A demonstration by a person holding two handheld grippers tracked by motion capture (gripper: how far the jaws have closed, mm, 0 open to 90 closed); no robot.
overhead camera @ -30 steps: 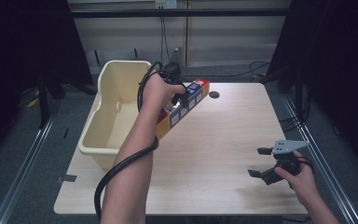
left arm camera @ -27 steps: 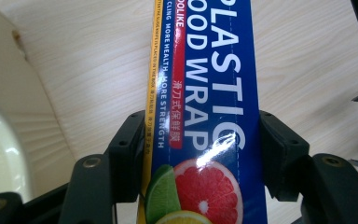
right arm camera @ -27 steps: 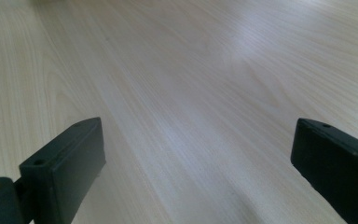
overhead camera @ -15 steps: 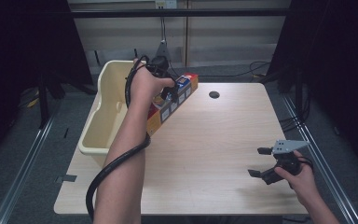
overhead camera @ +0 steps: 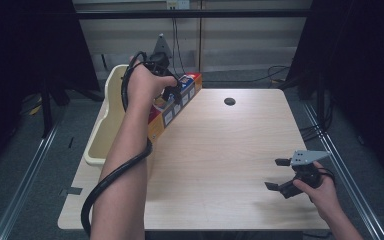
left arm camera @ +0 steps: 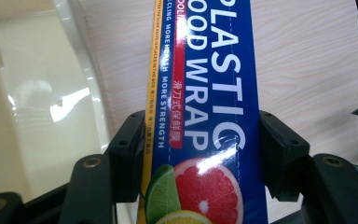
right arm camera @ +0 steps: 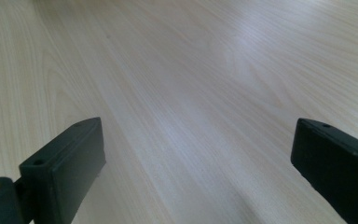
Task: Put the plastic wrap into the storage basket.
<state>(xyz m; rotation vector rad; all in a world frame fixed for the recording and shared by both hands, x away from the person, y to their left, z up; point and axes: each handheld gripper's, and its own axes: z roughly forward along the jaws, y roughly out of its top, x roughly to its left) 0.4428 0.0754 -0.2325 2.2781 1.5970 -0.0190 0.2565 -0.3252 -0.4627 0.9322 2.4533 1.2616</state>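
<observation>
Wrap box (left arm camera: 200, 112), clamped across its width by the left gripper (overhead camera: 172, 92), hangs tilted over the table (overhead camera: 220, 160) edge beside the cream bin (overhead camera: 105, 125), so pickup looks done and dropping it in remains, while the right gripper (overhead camera: 280, 175) rests wide and empty.

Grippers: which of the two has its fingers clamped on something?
The left gripper, by the cream tub: it grips the plastic wrap box. The right gripper is open above bare table.

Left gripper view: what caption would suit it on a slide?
Left gripper clamped across a blue plastic wrap box, above the wooden table beside a cream bin.
</observation>
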